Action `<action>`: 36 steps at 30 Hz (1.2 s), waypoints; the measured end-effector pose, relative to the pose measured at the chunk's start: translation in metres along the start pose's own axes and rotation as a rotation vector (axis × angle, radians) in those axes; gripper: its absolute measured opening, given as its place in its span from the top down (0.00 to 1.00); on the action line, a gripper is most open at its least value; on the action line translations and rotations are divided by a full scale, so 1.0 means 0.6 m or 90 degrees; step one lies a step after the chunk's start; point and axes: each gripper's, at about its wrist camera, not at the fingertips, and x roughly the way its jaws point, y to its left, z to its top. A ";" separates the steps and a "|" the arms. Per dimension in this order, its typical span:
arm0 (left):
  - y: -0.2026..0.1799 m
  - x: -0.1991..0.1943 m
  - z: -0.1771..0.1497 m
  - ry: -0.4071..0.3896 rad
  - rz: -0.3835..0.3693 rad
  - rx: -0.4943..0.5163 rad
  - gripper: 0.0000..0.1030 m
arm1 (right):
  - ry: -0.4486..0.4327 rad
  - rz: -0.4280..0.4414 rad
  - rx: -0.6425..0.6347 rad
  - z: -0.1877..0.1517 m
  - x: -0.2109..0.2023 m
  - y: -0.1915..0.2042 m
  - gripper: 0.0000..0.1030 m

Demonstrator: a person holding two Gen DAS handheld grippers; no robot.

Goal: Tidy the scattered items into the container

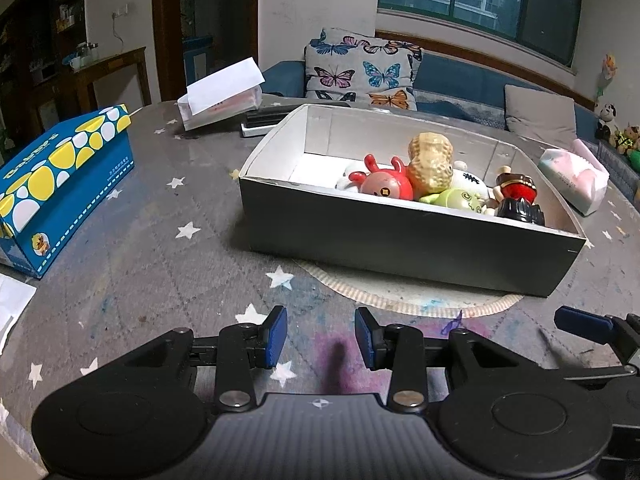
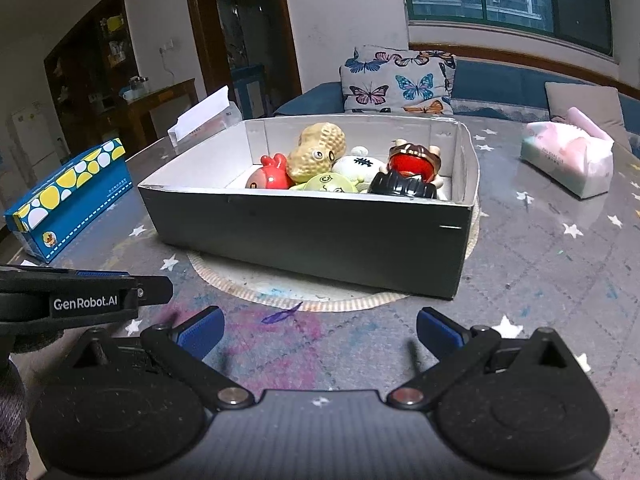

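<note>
Both the left gripper (image 1: 321, 338) and right gripper (image 2: 320, 334) sit open and empty — toys already in the box (image 2: 312, 236) ahead of the fingertips, so I'd just back off gently.

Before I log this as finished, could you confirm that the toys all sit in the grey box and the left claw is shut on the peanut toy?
Not quite: the left claw is open and empty, as the left wrist view shows. The peanut toy lies in the grey box with the others.
</note>
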 end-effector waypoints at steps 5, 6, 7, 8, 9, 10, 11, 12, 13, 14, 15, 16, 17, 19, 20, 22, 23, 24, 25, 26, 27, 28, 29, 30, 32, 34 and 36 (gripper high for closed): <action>0.001 0.004 0.006 -0.003 0.005 0.006 0.62 | 0.008 -0.021 -0.003 0.004 0.008 0.004 0.00; 0.000 0.005 0.007 -0.002 0.006 0.007 0.62 | 0.008 -0.025 -0.002 0.005 0.010 0.003 0.00; 0.000 0.006 0.008 -0.002 0.006 0.009 0.62 | 0.009 -0.028 0.000 0.006 0.011 0.003 0.00; 0.000 0.007 0.008 -0.002 0.006 0.010 0.62 | 0.009 -0.031 0.000 0.007 0.012 0.002 0.00; -0.001 0.008 0.009 -0.001 0.007 0.012 0.62 | 0.009 -0.035 0.000 0.009 0.014 0.002 0.00; -0.001 0.009 0.010 -0.001 0.007 0.014 0.62 | 0.009 -0.036 0.001 0.010 0.015 0.001 0.00; -0.002 0.010 0.011 -0.002 0.006 0.016 0.62 | 0.008 -0.038 0.002 0.011 0.015 0.001 0.00; -0.003 0.011 0.012 -0.002 0.006 0.019 0.62 | 0.007 -0.041 0.004 0.012 0.016 0.000 0.00; -0.004 0.011 0.013 -0.002 0.005 0.021 0.62 | 0.007 -0.042 0.006 0.013 0.016 -0.001 0.00; -0.005 0.012 0.014 -0.002 0.004 0.023 0.62 | 0.007 -0.042 0.008 0.014 0.016 -0.002 0.00; -0.005 0.012 0.015 -0.002 0.004 0.023 0.62 | 0.008 -0.043 0.011 0.016 0.017 -0.003 0.00; -0.005 0.013 0.016 -0.002 0.004 0.023 0.62 | 0.009 -0.045 0.013 0.017 0.018 -0.004 0.00; -0.006 0.014 0.016 -0.002 0.004 0.023 0.62 | 0.009 -0.048 0.015 0.018 0.020 -0.005 0.00; -0.007 0.017 0.017 0.000 0.006 0.023 0.62 | 0.010 -0.051 0.021 0.019 0.022 -0.007 0.00; -0.007 0.018 0.018 0.000 0.006 0.024 0.62 | 0.011 -0.051 0.023 0.019 0.023 -0.007 0.00; -0.009 0.020 0.018 0.003 0.007 0.024 0.62 | 0.013 -0.054 0.028 0.020 0.025 -0.008 0.00; -0.010 0.020 0.018 0.003 0.007 0.025 0.62 | 0.013 -0.054 0.031 0.020 0.025 -0.009 0.00; -0.011 0.021 0.018 0.003 0.007 0.026 0.62 | 0.013 -0.055 0.033 0.020 0.025 -0.010 0.00; -0.012 0.021 0.018 0.004 0.008 0.026 0.62 | 0.014 -0.057 0.034 0.020 0.026 -0.011 0.00; -0.014 0.022 0.018 0.004 0.009 0.027 0.62 | 0.015 -0.058 0.035 0.020 0.026 -0.011 0.00; -0.014 0.023 0.018 0.005 0.010 0.028 0.62 | 0.015 -0.058 0.036 0.020 0.027 -0.012 0.00; -0.014 0.023 0.018 0.005 0.010 0.028 0.62 | 0.016 -0.058 0.037 0.020 0.027 -0.012 0.00; -0.015 0.024 0.018 0.006 0.010 0.029 0.62 | 0.016 -0.059 0.037 0.021 0.027 -0.012 0.00; -0.015 0.024 0.018 0.005 0.011 0.029 0.62 | 0.016 -0.059 0.037 0.021 0.027 -0.013 0.00; -0.015 0.024 0.019 0.004 0.014 0.029 0.62 | 0.016 -0.059 0.039 0.021 0.027 -0.013 0.00; -0.015 0.025 0.021 0.003 0.016 0.030 0.62 | 0.016 -0.059 0.040 0.022 0.028 -0.013 0.00; -0.014 0.025 0.024 0.002 0.017 0.030 0.62 | 0.018 -0.060 0.041 0.022 0.028 -0.013 0.00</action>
